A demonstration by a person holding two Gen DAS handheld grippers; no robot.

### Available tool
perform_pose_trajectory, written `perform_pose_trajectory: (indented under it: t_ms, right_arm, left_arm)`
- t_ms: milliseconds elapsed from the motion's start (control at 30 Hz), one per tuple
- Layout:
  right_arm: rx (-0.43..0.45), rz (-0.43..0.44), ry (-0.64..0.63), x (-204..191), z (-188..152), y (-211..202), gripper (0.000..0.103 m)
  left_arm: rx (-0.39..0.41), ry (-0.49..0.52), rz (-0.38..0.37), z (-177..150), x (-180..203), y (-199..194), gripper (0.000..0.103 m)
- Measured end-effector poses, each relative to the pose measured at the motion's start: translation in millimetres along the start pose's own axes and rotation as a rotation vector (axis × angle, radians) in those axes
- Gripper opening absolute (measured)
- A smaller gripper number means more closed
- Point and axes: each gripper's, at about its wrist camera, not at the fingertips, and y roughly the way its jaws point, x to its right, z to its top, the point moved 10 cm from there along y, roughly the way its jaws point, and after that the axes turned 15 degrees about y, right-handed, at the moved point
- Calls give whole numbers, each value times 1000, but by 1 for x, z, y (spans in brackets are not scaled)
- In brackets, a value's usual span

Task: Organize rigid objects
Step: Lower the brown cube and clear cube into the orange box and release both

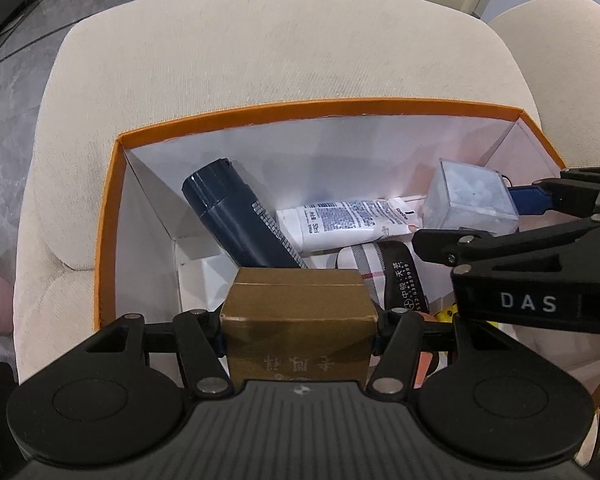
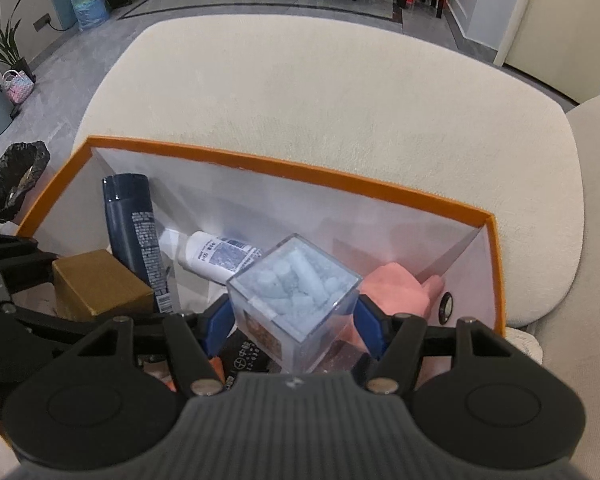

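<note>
The left gripper [image 1: 298, 334] is clamped on a gold carton [image 1: 298, 312], held over the orange-rimmed box [image 1: 104, 216] beside the dark bottle [image 1: 236, 224]. The right gripper [image 2: 294, 326] is clamped on a clear cube [image 2: 296, 300] over the box's right half. Best lower each into bare floor space, upright, before releasing.

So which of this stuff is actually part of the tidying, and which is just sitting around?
In the job: orange-rimmed box; gold carton in left gripper; clear cube in right gripper; dark bottle; white tube.

Lying about: cream cushion; water jug; plant.
</note>
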Motion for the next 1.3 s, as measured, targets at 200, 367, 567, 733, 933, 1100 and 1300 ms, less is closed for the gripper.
perform_pose_trajectory:
  t_ms: [200,367,567,733,933,1100,1300]
  right_arm:
    - [-16,-6,-4,0,0,5,65]
    - [-17,-8,6,0,0,4,65]
    - [13,17,6,-6,6,-8,66]
    - [54,31,5,-14,16,-25,67]
    - [77,33,-6,-21,21,-38,67]
    - [90,33,-10,-25,18,-49,67]
    - [117,36,-6,-27,17,-71,67]
  left_arm:
    - [-17,-11,-1,-1,0,4,71]
    - [-3,6,13,2,2,1,74]
    - [37,17,24,12,3,-14,75]
    - [60,14,31,19,-1,-27,76]
    - [71,11,37,18,-2,-38,76]
    - [78,22,51,17,0,-49,76]
    - [102,35,74,19,5,-70,76]
